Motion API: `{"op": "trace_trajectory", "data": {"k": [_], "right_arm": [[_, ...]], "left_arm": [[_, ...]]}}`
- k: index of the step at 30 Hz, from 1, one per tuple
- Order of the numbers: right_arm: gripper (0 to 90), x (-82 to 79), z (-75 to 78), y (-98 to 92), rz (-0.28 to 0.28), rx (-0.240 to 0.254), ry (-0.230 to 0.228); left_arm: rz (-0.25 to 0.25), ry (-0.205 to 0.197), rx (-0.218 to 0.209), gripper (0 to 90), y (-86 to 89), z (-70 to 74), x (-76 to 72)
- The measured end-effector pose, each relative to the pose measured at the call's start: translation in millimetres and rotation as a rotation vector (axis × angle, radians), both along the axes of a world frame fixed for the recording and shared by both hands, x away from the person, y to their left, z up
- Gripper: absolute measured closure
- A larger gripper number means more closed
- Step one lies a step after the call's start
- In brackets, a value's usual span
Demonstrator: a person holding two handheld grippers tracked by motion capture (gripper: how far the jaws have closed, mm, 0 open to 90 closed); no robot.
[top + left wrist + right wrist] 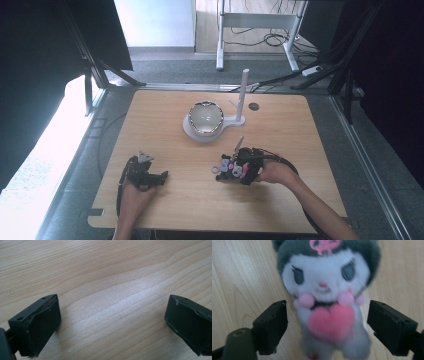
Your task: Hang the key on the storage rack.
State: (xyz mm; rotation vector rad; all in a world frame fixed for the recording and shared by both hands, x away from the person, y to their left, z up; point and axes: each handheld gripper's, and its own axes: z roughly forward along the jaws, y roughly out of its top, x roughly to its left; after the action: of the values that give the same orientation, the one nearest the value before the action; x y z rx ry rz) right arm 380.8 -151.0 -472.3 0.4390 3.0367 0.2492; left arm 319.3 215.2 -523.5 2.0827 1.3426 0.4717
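Right gripper (327,327) straddles a plush toy (325,290), jaws part-open with gaps both sides, pads not yet touching. Best centred on the torso beneath the pink heart (331,321) before squeezing gently.

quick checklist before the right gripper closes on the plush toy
1. Toy between the jaws: ok. The small grey and white plush toy holding a pink heart lies between the jaws of the right gripper.
2. Pads on the toy: not ok. Gaps show on both sides.
3. Toy centred: ok, roughly midway.
4. Toy lying on the light wooden table: ok in the right gripper view.
5. Left gripper out of the way: ok. It is open over bare wood, well apart in the high view.
6. Shiny metal bowl on the white stand clear of the hands: ok, farther back.
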Motion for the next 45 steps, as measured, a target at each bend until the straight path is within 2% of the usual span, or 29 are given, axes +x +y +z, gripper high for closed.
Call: {"op": "trace_trajectory", "data": {"k": [5,8,12,18,26,33,35,40,45], "right_arm": [[26.5,4.4,-4.1,14.7,0.027,-0.073,0.021],[36.1,6.9,-6.1,19.8,0.041,-0.114,0.028],[43.5,9.3,-5.4,22.9,0.060,-0.134,0.049],[45.0,11.7,2.6,19.0,0.055,-0.091,0.065],[45.5,16.6,17.8,6.5,0.020,-0.045,0.051],[45.5,23.9,38.5,-5.9,0.001,-0.010,0.044],[45.5,28.0,47.9,-12.3,-0.010,0.021,0.052],[45.5,35.2,63.0,-23.0,-0.032,0.042,0.036],[45.5,40.0,73.4,-29.6,-0.057,0.042,0.025]], "left_arm": [[0.000,0.000,0.000,0.2,0.0,0.0,0.0],[0.000,0.000,0.000,0.2,0.0,0.0,0.0],[0.000,0.000,0.000,0.2,0.0,0.0,0.0],[0.000,0.000,0.000,0.2,0.0,0.0,0.0],[0.000,0.000,0.000,0.2,0.0,0.0,0.0],[0.001,0.000,0.000,0.2,0.0,0.0,0.0],[0.000,-0.001,0.001,0.2,0.1,0.0,0.1],[0.002,-0.004,-0.003,0.2,-0.2,-0.2,0.2],[0.000,-0.002,0.000,0.2,0.1,0.0,0.2]]}}
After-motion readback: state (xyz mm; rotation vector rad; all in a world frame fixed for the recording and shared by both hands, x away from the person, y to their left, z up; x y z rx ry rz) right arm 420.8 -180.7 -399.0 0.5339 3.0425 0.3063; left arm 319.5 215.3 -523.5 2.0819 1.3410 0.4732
